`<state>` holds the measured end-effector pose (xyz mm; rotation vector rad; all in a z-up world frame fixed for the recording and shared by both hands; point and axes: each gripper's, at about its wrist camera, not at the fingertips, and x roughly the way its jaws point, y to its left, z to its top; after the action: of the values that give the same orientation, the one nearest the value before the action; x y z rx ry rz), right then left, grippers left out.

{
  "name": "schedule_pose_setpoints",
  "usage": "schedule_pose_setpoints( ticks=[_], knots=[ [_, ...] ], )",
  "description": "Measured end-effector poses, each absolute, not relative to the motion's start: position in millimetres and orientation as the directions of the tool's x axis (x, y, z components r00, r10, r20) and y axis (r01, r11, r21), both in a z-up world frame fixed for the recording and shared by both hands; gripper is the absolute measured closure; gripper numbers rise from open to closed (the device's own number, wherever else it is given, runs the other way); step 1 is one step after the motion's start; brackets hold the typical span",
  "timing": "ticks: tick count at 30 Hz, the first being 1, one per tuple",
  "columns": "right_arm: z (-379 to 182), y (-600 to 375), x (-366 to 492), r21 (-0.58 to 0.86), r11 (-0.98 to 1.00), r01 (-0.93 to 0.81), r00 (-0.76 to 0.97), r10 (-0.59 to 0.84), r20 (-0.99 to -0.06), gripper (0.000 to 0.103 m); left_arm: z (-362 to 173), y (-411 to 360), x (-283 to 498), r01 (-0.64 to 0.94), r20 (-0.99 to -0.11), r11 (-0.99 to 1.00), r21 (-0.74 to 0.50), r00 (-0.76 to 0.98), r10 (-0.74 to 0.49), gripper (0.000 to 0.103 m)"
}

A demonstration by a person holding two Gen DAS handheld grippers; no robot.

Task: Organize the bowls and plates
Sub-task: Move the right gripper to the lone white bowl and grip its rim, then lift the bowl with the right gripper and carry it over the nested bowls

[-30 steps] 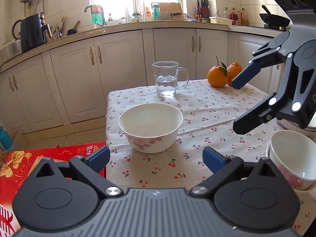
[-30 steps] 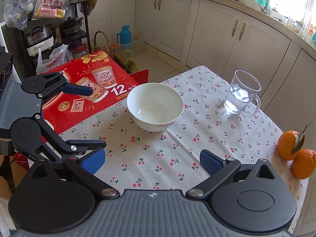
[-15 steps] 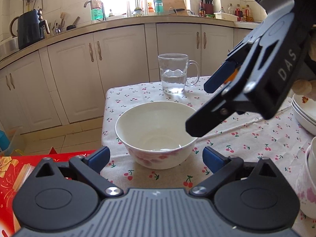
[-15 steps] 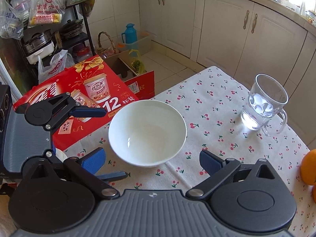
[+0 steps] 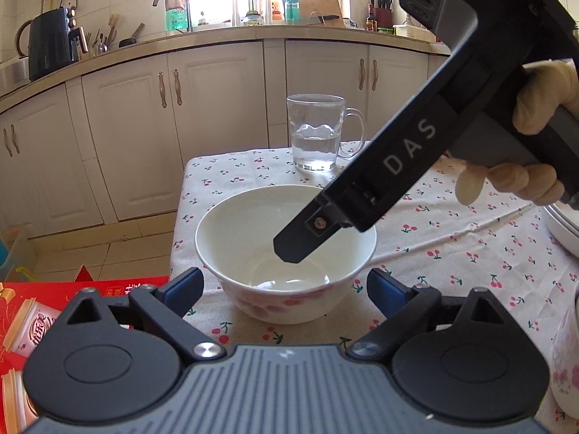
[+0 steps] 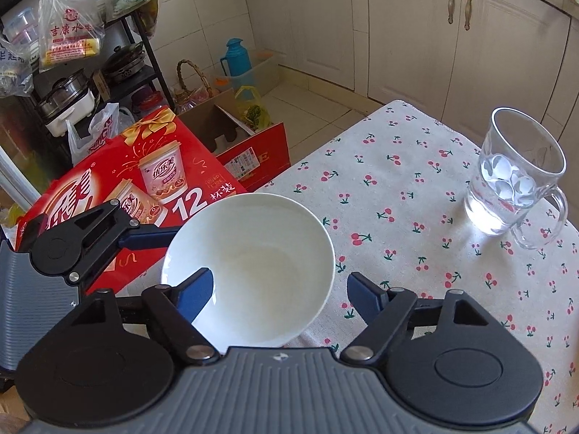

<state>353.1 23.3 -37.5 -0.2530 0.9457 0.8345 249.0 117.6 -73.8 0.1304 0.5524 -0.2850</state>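
A white bowl with pink flowers stands near the table's left corner; it also shows in the right wrist view. My left gripper is open, its fingers level with the bowl's near side. My right gripper is open and straddles the bowl's right rim: one finger hangs inside the bowl, the other outside. A second flowered bowl and a stack of white dishes show at the right edge.
A glass mug of water stands behind the bowl on the cherry-print tablecloth. A red carton lies off the table's left edge. Kitchen cabinets lie beyond.
Both grippers have closed in on the white bowl. The right gripper has swung down from the right, and one finger now reaches inside the bowl.
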Motion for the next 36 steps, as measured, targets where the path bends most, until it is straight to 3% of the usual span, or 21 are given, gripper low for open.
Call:
schedule_pose_setpoints(
  ticks=[12,36],
  knots=[
    [-45.0,25.7,362.5,0.194,0.668,-0.718,0.289,0.541,-0.790,0.035,-74.5,118.9,254.3,0.306,-0.538,0.951,0.033,0.808,-0.241,0.014],
    [-19.6,11.4,324.0,0.192,0.651,-0.735,0.292,0.559,-0.776,0.036,-43.9,108.0,217.1,0.326,-0.552,0.944,0.056,0.798,-0.243,0.014]
  ],
)
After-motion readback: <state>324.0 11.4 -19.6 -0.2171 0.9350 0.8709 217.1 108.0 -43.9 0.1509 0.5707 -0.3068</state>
